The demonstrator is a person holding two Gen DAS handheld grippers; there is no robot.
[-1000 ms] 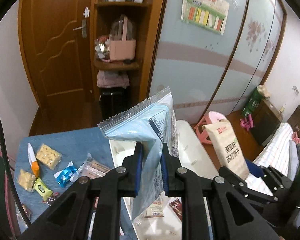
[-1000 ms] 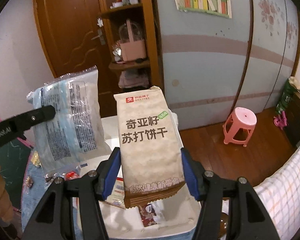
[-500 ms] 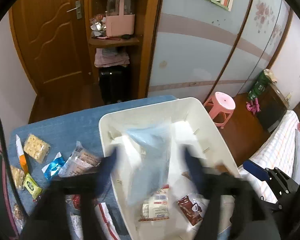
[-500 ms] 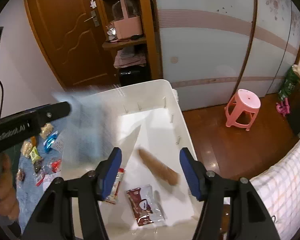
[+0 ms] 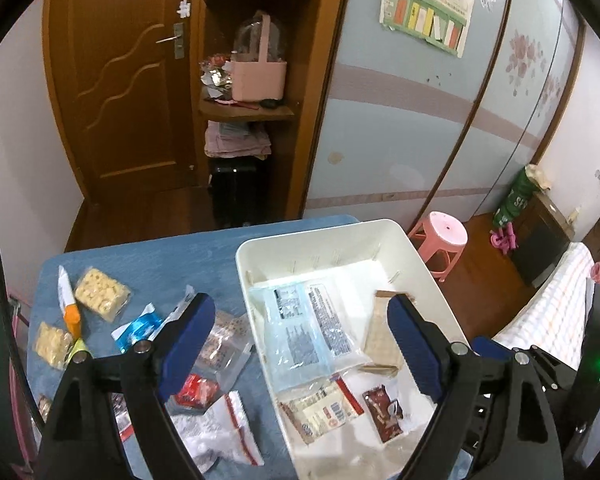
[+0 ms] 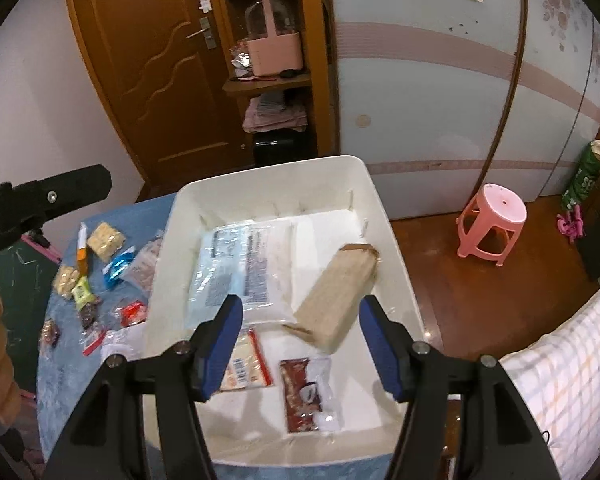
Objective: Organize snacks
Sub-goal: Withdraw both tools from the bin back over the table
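The white bin (image 5: 320,234) (image 6: 267,172) stands on the blue table (image 5: 147,256). A pale blue packet (image 5: 300,336) (image 6: 239,264) lies flat in it, with a beige cracker pack (image 5: 382,332) (image 6: 340,296) tilted beside it on the right. Two small packets (image 5: 324,408) (image 6: 304,392) lie at the bin's near end. My left gripper (image 5: 300,320) hovers above the bin, open wide and holding nothing. My right gripper (image 6: 300,312) is also open above the bin, its jaws apart from the beige pack. One left finger (image 6: 59,192) shows at the left of the right wrist view.
Loose snacks lie on the table left of the bin: cracker packs (image 5: 99,290), an orange-and-white stick (image 5: 69,304), a blue wrapper (image 5: 137,328), a red sweet (image 5: 195,390), a clear zip bag (image 5: 219,436). A pink stool (image 6: 494,220) stands on the floor at the right.
Both grippers let go: the blue packet left the left jaws and the beige pack left the right ones, and both now lie in the bin. The left jaws spread wide.
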